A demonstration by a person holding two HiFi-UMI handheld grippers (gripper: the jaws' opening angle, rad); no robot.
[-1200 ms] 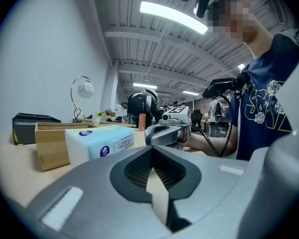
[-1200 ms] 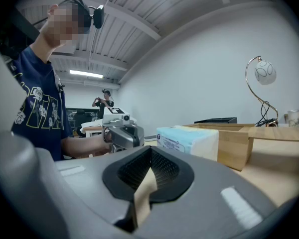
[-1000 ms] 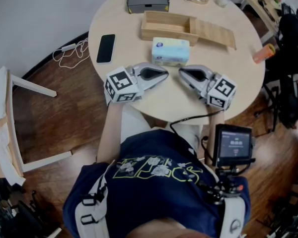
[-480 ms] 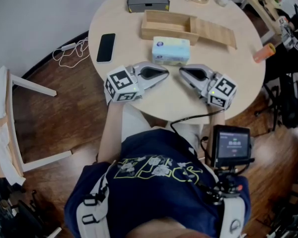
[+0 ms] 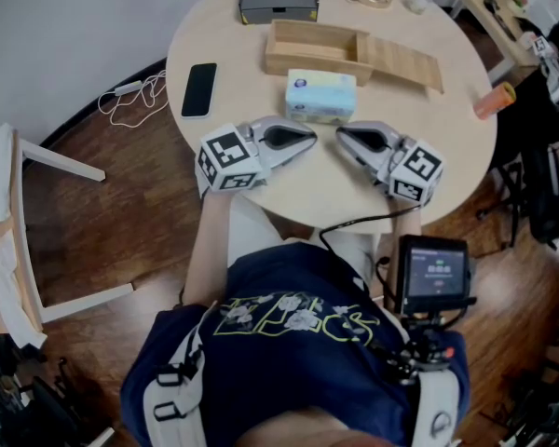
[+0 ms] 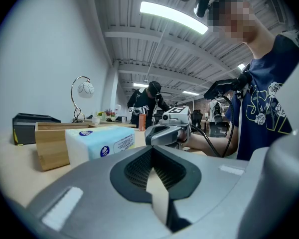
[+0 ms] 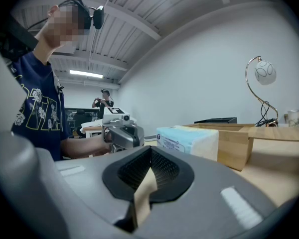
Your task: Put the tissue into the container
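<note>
Both left gripper (image 5: 307, 139) and right gripper (image 5: 341, 136) sit clenched, empty, before the soft rectangular tissue pack (image 5: 320, 96) and wooden container (image 5: 298, 64).

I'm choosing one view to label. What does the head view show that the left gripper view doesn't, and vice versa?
Head view only: the black phone and the white cable. Left gripper view only: the ceiling light. Both: the tissue pack, the wooden container and the right gripper, shut and empty.
</note>
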